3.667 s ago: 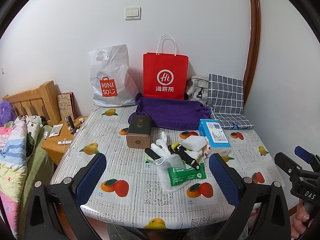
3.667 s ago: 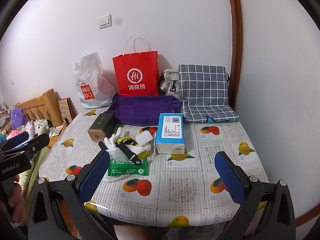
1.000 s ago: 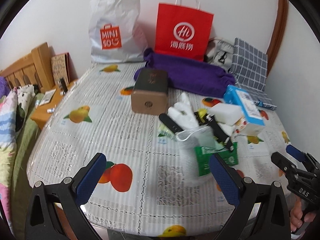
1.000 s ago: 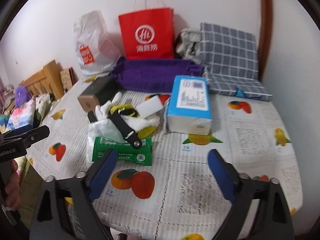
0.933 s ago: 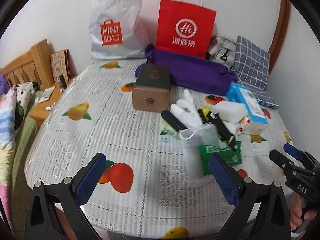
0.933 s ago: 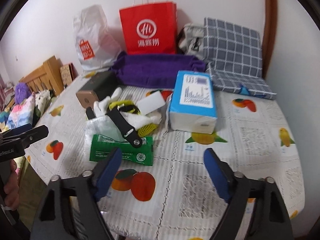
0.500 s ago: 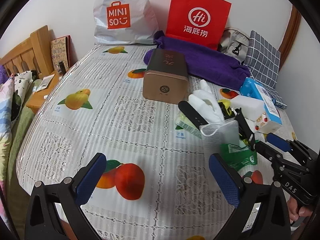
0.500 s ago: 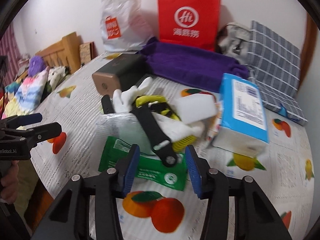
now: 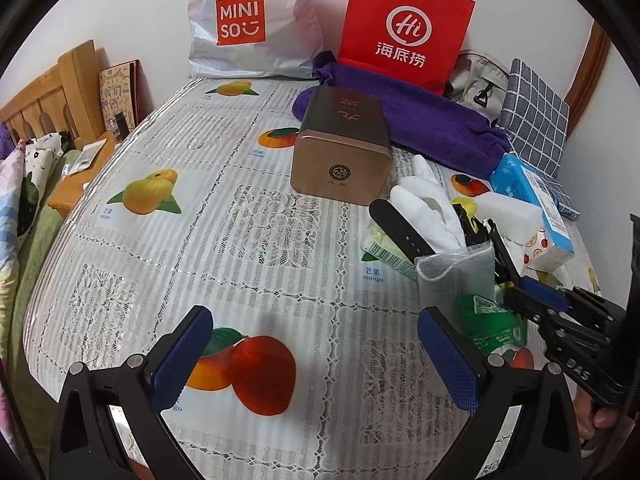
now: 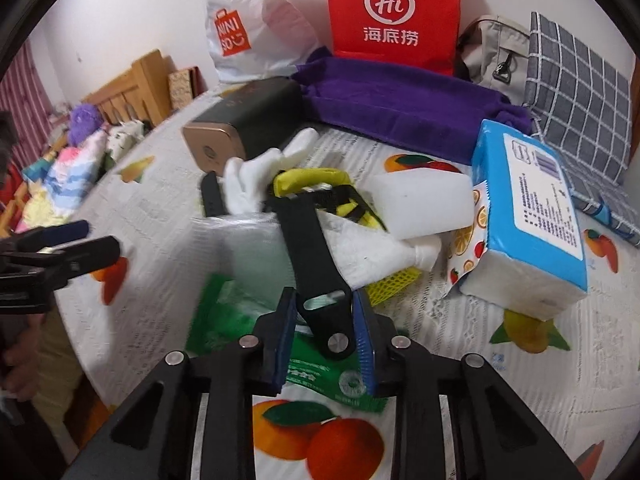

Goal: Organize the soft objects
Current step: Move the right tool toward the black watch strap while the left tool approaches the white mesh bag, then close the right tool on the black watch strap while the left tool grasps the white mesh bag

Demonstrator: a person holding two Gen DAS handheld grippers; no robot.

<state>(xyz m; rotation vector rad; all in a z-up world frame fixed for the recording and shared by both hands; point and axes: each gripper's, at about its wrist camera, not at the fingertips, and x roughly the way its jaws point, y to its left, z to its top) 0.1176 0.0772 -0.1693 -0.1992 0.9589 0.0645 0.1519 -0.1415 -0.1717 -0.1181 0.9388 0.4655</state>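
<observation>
Grasp step: right claw (image 10: 324,326) has just been closing, pads either side of the flat black rubber strap (image 10: 310,264) atop the green wipes pack (image 10: 320,364); contact unclear. Left claw (image 9: 320,356) released, idle, well left of pack. Next: clench, lift strap clear.

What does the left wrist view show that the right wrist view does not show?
Only the left wrist view: the left hand-held gripper from behind, jaws wide open over bare tablecloth. Only the right wrist view: the right hand-held gripper, whose jaws have just been closing, around the black strap; contact is unclear. Both: tin, red bag, blue tissue pack.
</observation>
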